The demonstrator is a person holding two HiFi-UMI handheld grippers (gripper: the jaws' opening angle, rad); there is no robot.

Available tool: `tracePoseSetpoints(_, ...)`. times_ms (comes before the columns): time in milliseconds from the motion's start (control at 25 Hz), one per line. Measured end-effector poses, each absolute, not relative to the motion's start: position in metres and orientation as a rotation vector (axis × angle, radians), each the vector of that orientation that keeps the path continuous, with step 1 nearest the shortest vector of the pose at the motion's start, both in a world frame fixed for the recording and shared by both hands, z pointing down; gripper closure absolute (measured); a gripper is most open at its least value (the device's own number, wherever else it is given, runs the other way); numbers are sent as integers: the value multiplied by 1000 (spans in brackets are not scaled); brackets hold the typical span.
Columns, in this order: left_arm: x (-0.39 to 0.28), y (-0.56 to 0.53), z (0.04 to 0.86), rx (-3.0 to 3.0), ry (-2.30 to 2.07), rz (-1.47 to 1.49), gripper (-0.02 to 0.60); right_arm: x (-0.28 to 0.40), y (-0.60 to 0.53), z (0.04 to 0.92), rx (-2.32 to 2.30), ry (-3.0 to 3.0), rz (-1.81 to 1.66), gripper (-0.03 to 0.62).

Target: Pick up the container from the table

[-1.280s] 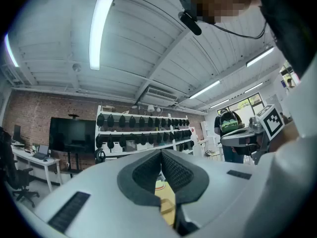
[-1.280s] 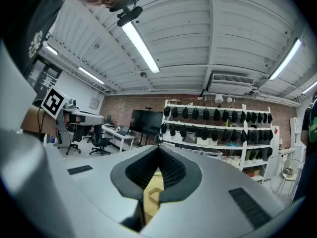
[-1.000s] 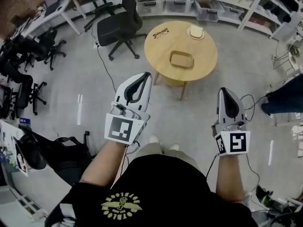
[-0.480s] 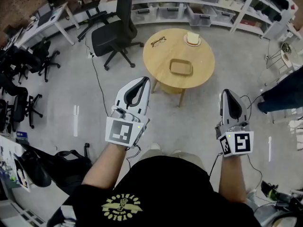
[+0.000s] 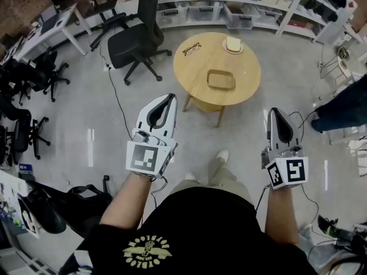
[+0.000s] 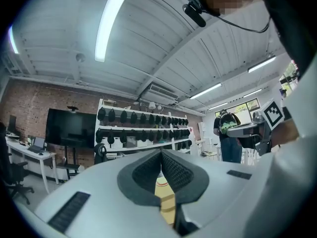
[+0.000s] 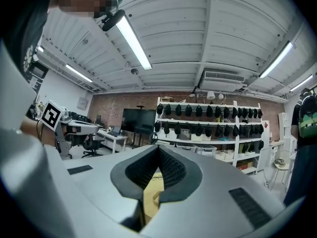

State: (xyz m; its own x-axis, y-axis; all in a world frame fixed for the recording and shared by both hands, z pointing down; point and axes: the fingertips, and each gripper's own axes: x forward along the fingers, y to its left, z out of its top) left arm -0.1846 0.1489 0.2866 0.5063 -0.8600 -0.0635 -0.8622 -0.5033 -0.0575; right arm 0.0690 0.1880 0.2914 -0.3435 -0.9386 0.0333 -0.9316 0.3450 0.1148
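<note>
A shallow wooden container [image 5: 221, 79] sits near the middle of a round wooden table [image 5: 195, 73] ahead of me. My left gripper [image 5: 171, 96] is held level over the floor, short of the table's near left edge, jaws shut and empty. My right gripper [image 5: 276, 111] hangs over the floor to the right of the table, also shut with nothing in it. In the left gripper view the left gripper [image 6: 161, 152] shows its pads closed, with a sliver of the table [image 6: 166, 197] behind them. In the right gripper view the right gripper [image 7: 159, 150] is likewise closed on nothing.
A pair of glasses [image 5: 192, 49] and a small plate holding a cup [image 5: 233, 44] also lie on the table. A black office chair [image 5: 135, 36] stands left of it. Shelving with bins [image 5: 229, 4] lines the far wall. Another person [image 5: 344, 110] stands at the right. Cables trail on the floor.
I have stepped closer to the table; a foot now shows ahead of me. Both grippers moved forward with me and stayed shut.
</note>
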Motion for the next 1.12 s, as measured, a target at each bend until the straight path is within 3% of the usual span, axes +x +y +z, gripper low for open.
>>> tracePoseSetpoints(1120,-173,83,318,-2694,1570,-75,565,76,107,319,1655,-2542,-30,580)
